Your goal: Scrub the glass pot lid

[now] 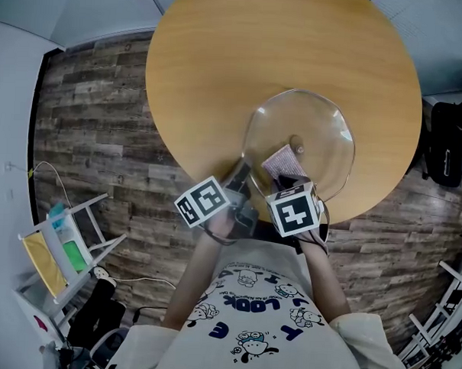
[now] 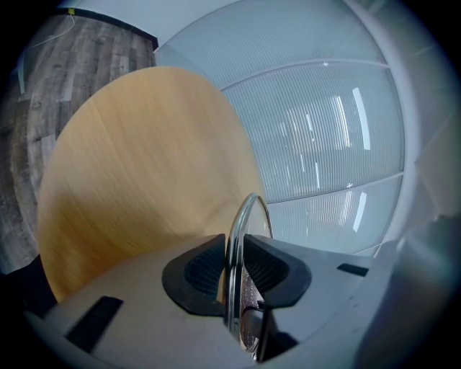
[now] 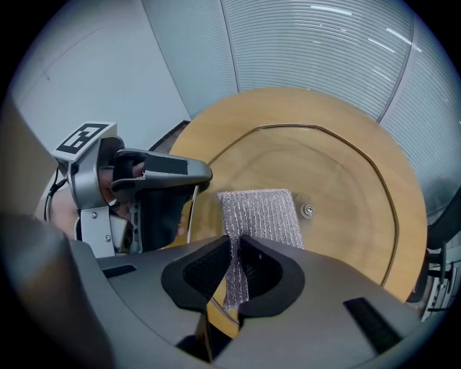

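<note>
Over the near edge of the round wooden table (image 1: 221,49), I hold the glass pot lid (image 1: 302,137) with both tools. The left claw (image 2: 236,270) is clamped on the lid's metal rim and the right claw (image 3: 235,270) is pinched shut on one end of a silvery mesh scrub pad (image 3: 263,216). The pad's free end lies against the glass just beside the centre screw (image 3: 308,210), so this looks like the lid's inner face. I cannot tell whether the lid touches the table.

To scrub well, I judge that the pad should go flat on the glass and work in small circles from the screw out to the rim. Pressure should be light, because the left claw grips only the rim and a hard push could pivot the lid in it.

Both forearms (image 1: 330,287) reach forward from the chest, close together, with the marker cubes (image 1: 202,201) side by side. The left tool meets the rim from the near left, and the right points into the lid from the near side.
</note>
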Demonstrator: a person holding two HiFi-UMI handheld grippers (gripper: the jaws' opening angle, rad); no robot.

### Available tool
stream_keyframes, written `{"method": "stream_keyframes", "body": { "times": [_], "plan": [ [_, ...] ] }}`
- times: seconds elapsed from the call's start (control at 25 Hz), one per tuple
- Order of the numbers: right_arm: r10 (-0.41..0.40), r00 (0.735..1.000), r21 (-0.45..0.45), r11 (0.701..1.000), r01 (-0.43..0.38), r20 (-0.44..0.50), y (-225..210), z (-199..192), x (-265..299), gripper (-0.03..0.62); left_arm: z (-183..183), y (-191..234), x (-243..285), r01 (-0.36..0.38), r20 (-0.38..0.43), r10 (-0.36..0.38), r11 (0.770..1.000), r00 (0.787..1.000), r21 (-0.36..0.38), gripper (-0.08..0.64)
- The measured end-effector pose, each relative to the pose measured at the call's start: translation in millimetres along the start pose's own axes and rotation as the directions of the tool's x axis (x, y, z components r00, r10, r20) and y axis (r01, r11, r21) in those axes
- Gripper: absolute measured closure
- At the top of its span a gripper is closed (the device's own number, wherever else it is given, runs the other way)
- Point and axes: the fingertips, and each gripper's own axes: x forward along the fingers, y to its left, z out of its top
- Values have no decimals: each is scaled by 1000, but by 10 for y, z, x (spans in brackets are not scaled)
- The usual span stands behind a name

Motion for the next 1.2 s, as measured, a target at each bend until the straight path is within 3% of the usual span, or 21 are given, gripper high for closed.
{"method": "stream_keyframes", "body": {
  "times": [0.24,0.8,1.2],
  "plan": [
    [14,1000,-19,1000,-14,4,75,57,26,534,2,10,-17,4,6,-4,1000,1000,-12,485],
    [94,994,61,993,-97,46,69,195,62,534,-17,6,-7,-6,12,7,1000,1000,-3,485],
    [109,993,33,993,-111,49,114,327,121,534,11,25,-4,-10,10,10,1000,1000,-3,485]
  ]
}}
